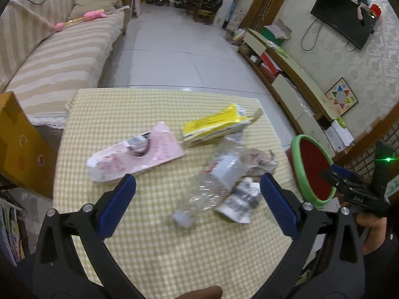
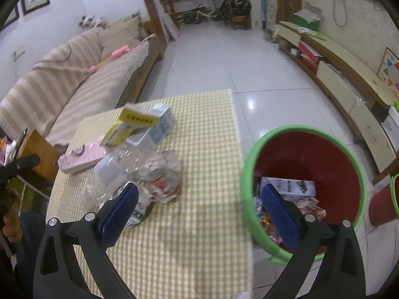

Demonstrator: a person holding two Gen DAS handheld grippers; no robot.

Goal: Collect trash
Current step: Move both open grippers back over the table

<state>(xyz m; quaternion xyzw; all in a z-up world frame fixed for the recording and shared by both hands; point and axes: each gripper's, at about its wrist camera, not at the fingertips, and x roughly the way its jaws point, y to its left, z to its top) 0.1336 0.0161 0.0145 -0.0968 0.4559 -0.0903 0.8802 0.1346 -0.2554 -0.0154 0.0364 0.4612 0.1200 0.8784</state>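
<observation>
Trash lies on a yellow checked table [image 1: 124, 114]: a pink package [image 1: 139, 154], a yellow and white carton [image 1: 214, 124], a crushed clear plastic bottle [image 1: 214, 184], crumpled paper [image 1: 259, 162] and a printed wrapper [image 1: 242, 201]. My left gripper [image 1: 198, 186] is open and empty, just above the bottle. A red bin with a green rim [image 2: 306, 191] stands on the floor right of the table and holds a white box [image 2: 289, 186] and wrappers. My right gripper [image 2: 199, 196] is open and empty, spanning the table's right edge and the bin's rim. The right view also shows the carton [image 2: 134, 124], bottle [image 2: 112, 172] and paper [image 2: 162, 174].
A striped sofa [image 1: 54, 57] with a pink toy [image 1: 92, 16] stands to the left. A low TV cabinet [image 1: 289, 74] runs along the right wall. An orange cardboard box [image 1: 17, 139] sits at the table's left. A second green-rimmed bin [image 2: 394, 194] shows at the far right.
</observation>
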